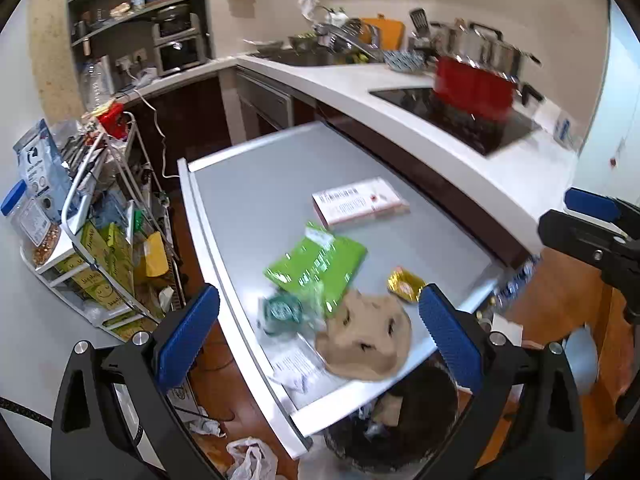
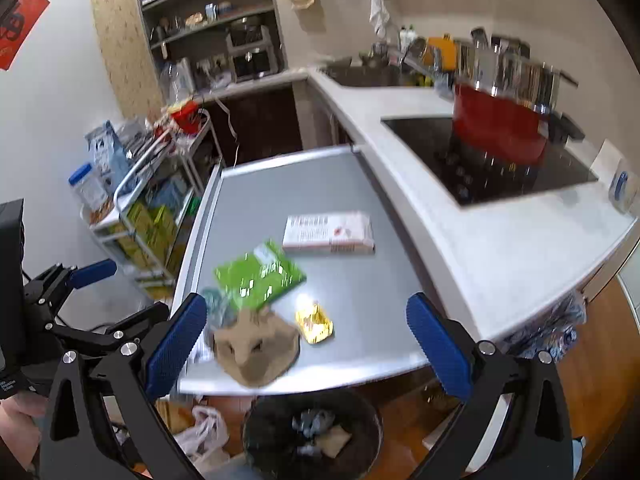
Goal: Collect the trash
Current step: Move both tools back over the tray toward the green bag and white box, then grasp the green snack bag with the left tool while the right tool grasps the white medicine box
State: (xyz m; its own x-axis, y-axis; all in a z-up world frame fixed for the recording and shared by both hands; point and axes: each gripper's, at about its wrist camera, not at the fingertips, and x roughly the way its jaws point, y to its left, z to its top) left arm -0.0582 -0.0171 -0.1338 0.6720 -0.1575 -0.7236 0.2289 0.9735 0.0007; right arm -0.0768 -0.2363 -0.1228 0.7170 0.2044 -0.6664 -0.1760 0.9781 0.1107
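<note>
Now both grippers, left (image 1: pixel 318 344) and right (image 2: pixel 306 350), hang open and empty above the brown wrapper (image 2: pixel 256 346), right one nearer.

Far half of grey table (image 2: pixel 320 184): bare, easy to reach.
Near edge: trash crowds it.
Bin (image 2: pixel 312 436) below: top open.

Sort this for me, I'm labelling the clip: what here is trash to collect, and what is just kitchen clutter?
Job:
brown paper bag
green packet
gold wrapper
white box
bin

Lying about:
red pot
trolley
shelves
</note>
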